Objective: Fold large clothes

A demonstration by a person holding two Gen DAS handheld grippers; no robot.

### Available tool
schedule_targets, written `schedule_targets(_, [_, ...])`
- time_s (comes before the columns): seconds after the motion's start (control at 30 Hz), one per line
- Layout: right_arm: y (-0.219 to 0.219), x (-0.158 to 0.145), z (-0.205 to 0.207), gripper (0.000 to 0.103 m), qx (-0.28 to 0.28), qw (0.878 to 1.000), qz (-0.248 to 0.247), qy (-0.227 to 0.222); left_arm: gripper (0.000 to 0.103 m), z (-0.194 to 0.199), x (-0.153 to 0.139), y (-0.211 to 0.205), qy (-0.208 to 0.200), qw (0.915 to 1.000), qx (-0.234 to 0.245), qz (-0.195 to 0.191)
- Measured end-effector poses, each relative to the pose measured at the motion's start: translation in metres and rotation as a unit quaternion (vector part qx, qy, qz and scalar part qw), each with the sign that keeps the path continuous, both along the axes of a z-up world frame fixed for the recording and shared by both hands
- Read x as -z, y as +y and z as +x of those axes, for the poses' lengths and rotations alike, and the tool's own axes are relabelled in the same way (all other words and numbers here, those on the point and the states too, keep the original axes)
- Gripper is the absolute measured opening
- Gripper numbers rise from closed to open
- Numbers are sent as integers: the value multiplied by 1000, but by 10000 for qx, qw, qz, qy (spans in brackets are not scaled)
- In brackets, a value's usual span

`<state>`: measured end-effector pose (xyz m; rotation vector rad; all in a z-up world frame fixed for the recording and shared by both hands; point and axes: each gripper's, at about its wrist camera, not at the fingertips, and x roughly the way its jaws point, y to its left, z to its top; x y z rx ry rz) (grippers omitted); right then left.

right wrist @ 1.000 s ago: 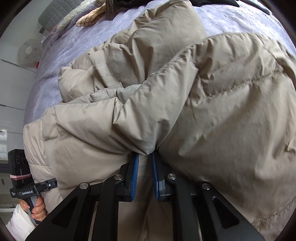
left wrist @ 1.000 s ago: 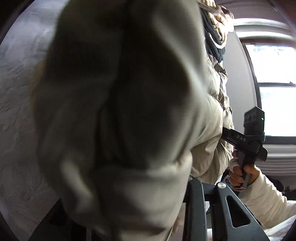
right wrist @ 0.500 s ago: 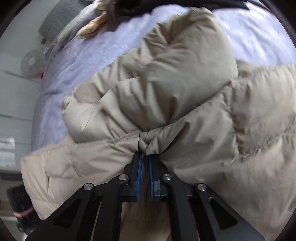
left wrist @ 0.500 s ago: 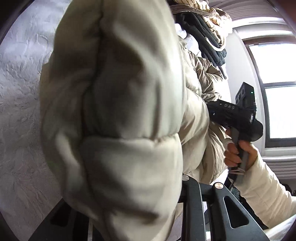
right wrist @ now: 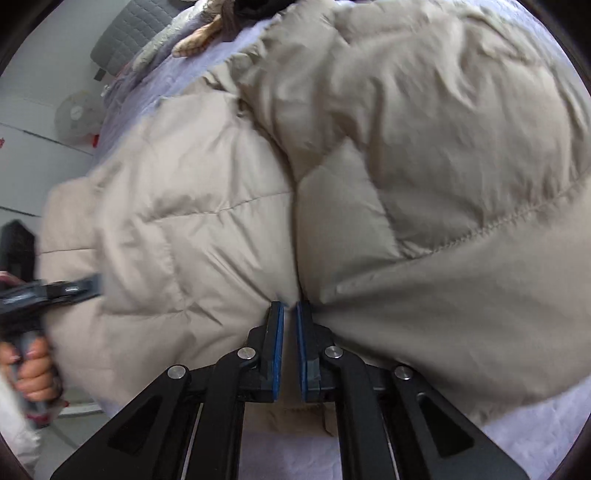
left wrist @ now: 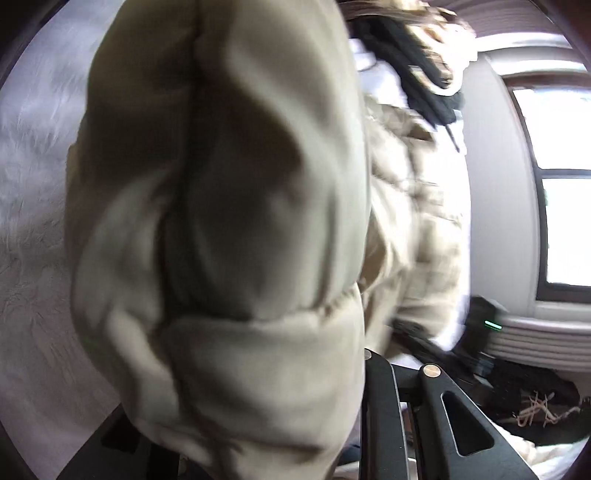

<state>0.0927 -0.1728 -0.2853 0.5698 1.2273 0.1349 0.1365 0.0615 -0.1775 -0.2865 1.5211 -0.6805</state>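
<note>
A beige puffer jacket [right wrist: 406, 166] lies bunched on a lavender bedspread [right wrist: 155, 81]. My right gripper [right wrist: 290, 310] is shut on a fold of the jacket at its near edge; the blue pads pinch the fabric. In the left wrist view the jacket [left wrist: 229, 240] hangs right in front of the lens and hides the left finger; only the right finger [left wrist: 376, 398] shows beside the cloth, so the left gripper seems shut on the jacket. The left gripper's handle [right wrist: 44, 295] shows at the left of the right wrist view, the right gripper's [left wrist: 476, 339] in the left wrist view.
Dark and patterned clothes [left wrist: 417, 55] are piled at the bed's far end. A window [left wrist: 561, 184] and wall are on the right. A grey headboard [right wrist: 125, 33] and a white fan [right wrist: 75, 114] stand beyond the bed. The white bed cover [left wrist: 33, 258] is on the left.
Both grippers have carried the jacket; the upper half now lies spread over the lower part. The right gripper's handle has dropped lower in the left wrist view. The frames are motion-blurred.
</note>
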Motion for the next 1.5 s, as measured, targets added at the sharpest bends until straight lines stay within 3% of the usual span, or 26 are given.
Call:
schedule_targets(0.13, [-22, 11, 2, 5, 153, 9966, 807, -9, 26, -23, -65, -68, -287, 9987, 399, -134])
schedule_targets(0.27, [-45, 22, 0, 4, 350, 9856, 1656, 46, 26, -45, -98, -154, -515, 9949, 865, 87])
schedule_targets(0.43, [-91, 10, -13, 4, 550, 9677, 2456, 155, 27, -65, -97, -255, -769, 9861, 1401, 464])
schedule_targets(0.53, [-141, -16, -44, 4, 770, 9689, 2348, -117, 38, -69, -80, -302, -779, 9814, 1660, 561])
schedule_targets(0.57, [-161, -23, -56, 4, 920, 9705, 2221, -176, 50, -69, -73, -314, -715, 9812, 1711, 540])
schedule_targets(0.6, [-181, -30, -69, 6, 1084, 9719, 2076, -219, 56, -69, -65, -324, -650, 9808, 1782, 457])
schedule_targets(0.67, [-212, -41, -92, 13, 1381, 9737, 1791, -289, 67, -72, -49, -346, -616, 9794, 1888, 360])
schedule_targets(0.73, [-237, -52, -115, 31, 1676, 9733, 1526, -366, 74, -74, -32, -369, -575, 9773, 2020, 275])
schedule_targets(0.8, [-251, -61, -132, 63, 1853, 9721, 1361, -475, 75, -75, -23, -384, -610, 9759, 2088, 197])
schedule_targets(0.9, [-256, -79, -154, 71, 1767, 9734, 1273, -711, 75, -72, -15, -395, -572, 9764, 2078, 116])
schedule_targets(1.0, [-231, -100, -162, 85, 1411, 9770, 1183, -1075, 75, -69, -19, -391, -585, 9757, 2109, 134])
schedule_targets(1.07, [-207, -115, -150, 85, 1123, 9810, 998, -1230, 75, -76, -30, -379, -625, 9739, 2176, 171])
schedule_targets(1.2, [-170, -127, -122, 85, 808, 9858, 398, -1419, 75, -73, -66, -401, -721, 9712, 2272, 11])
schedule_targets(1.23, [-167, -125, -115, 76, 920, 9860, 240, -1367, 75, -65, -75, -399, -772, 9702, 2294, -52])
schedule_targets(1.27, [-169, -122, -111, 61, 1107, 9858, 110, -1261, 75, -64, -82, -396, -906, 9687, 2307, -114])
schedule_targets(1.3, [-174, -117, -109, 15, 1283, 9851, 95, -1139, 75, -64, -82, -394, -1095, 9668, 2302, -149])
schedule_targets(1.37, [-195, -102, -122, 13, 1799, 9782, 365, -976, 75, -59, -89, -387, -1583, 9619, 2227, -112])
schedule_targets(1.43, [-212, -84, -132, 13, 2138, 9718, 625, -771, 75, -51, -103, -369, -2285, 9521, 2024, 168])
schedule_targets(1.5, [-225, -66, -145, 13, 2329, 9669, 857, -589, 75, -41, -102, -355, -2656, 9458, 1802, 492])
